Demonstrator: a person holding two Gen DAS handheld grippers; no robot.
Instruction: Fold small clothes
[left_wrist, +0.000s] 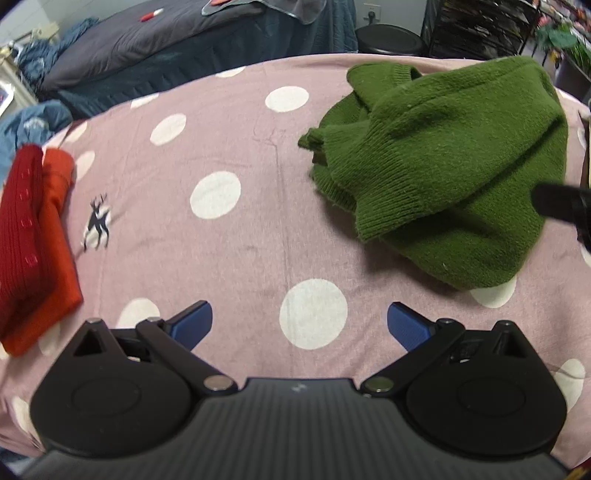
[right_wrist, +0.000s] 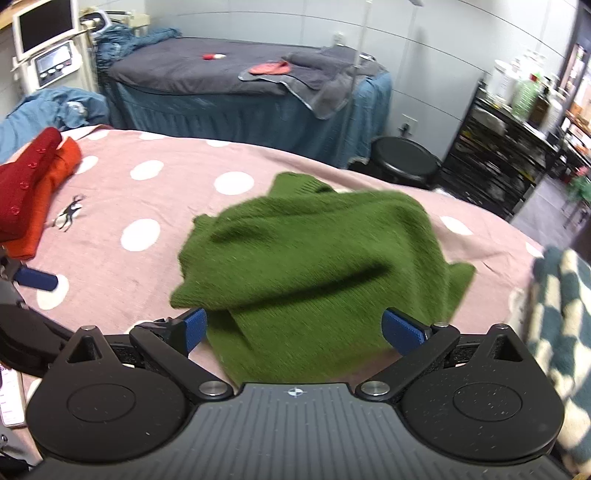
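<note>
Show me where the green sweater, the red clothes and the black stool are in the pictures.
green sweater (left_wrist: 454, 166): left wrist view, on its knitted body.
red clothes (left_wrist: 26, 236): left wrist view, on the dark red top piece of the folded pile.
black stool (right_wrist: 402, 157): right wrist view, on its round seat.

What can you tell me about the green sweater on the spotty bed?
The green sweater is a small, fuzzy knit, dark moss green, with ribbed edges. It is not folded yet: it lies crumpled in a loose heap, with a ribbed cuff sticking out at one side. It rests on the pink polka-dot cover. The right gripper is open, its blue fingers either side of the near edge; whether they touch it is unclear. The left gripper is open too, away from it.
</note>
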